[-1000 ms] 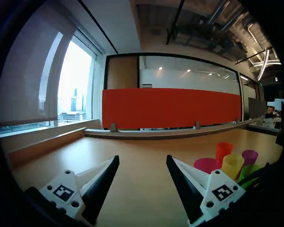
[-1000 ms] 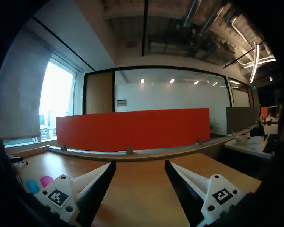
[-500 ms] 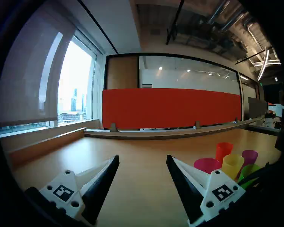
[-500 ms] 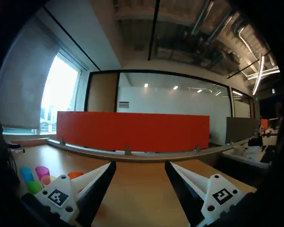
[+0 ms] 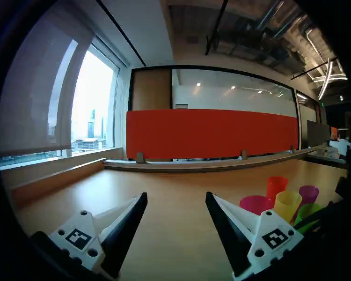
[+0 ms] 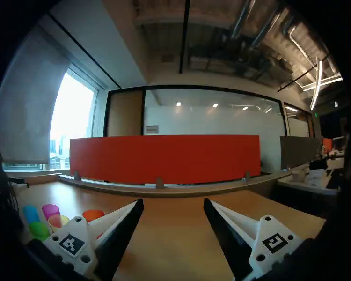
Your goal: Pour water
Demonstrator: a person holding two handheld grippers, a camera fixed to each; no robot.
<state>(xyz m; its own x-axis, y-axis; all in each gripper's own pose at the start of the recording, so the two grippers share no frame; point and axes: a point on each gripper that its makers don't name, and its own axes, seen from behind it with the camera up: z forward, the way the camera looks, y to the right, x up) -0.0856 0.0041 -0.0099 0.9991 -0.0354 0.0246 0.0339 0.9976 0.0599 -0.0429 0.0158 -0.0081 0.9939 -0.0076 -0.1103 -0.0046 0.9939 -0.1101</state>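
Left gripper (image 5: pixel 175 194), right gripper (image 6: pixel 173 200) agape; cups (image 5: pixel 287 202) apparently untouched

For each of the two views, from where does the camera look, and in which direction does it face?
Left gripper view: rides on the left claw, low over the light wooden desk, facing the long red partition panel; its open fingers show at the bottom, coloured plastic cups to its right.
Right gripper view: rides on the right claw, facing the same panel; its open fingers show at the bottom, the cups at lower left.
Shared: desk, panel, cups and the bright window.
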